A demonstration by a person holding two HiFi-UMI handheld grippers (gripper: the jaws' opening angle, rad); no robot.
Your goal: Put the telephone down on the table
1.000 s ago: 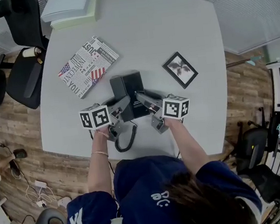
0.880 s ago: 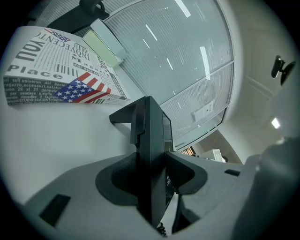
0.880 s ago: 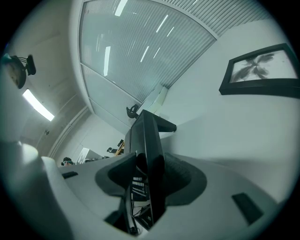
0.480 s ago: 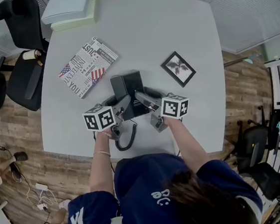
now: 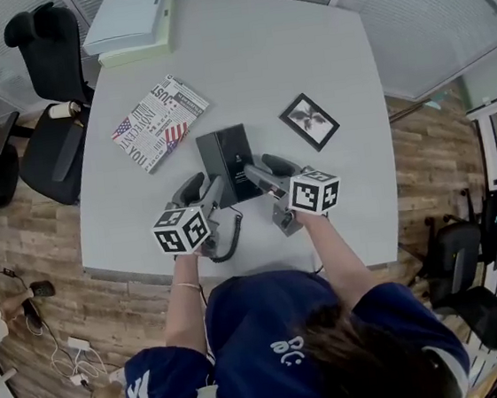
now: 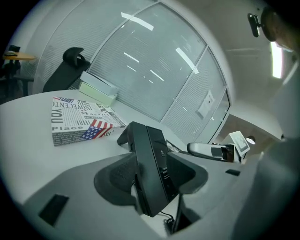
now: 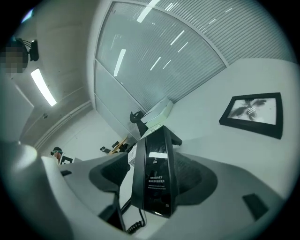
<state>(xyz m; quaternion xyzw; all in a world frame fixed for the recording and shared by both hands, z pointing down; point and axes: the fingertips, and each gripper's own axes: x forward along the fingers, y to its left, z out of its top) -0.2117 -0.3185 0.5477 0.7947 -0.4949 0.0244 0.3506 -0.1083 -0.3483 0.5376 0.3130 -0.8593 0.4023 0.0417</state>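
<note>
The black telephone (image 5: 225,152) rests on the white table (image 5: 302,45), its coiled cord (image 5: 226,241) trailing toward the near edge. My left gripper (image 5: 201,190) stands at its near left corner and my right gripper (image 5: 267,170) at its near right corner. In the left gripper view the telephone (image 6: 150,164) stands between the spread jaws of the left gripper (image 6: 152,174), with gaps to both pads. The right gripper view shows the telephone (image 7: 154,173) between the jaws of the right gripper (image 7: 153,177), which are opening and not pressing on it.
A box printed with newsprint and a flag (image 5: 160,123) lies left of the telephone. To its right is a black picture frame (image 5: 309,121). A stack of books (image 5: 130,20) sits at the far left corner. A black office chair (image 5: 48,83) stands beside the table's left edge.
Both grippers have spread their jaws and drawn back a little toward me. The telephone stays where it lay on the table.
</note>
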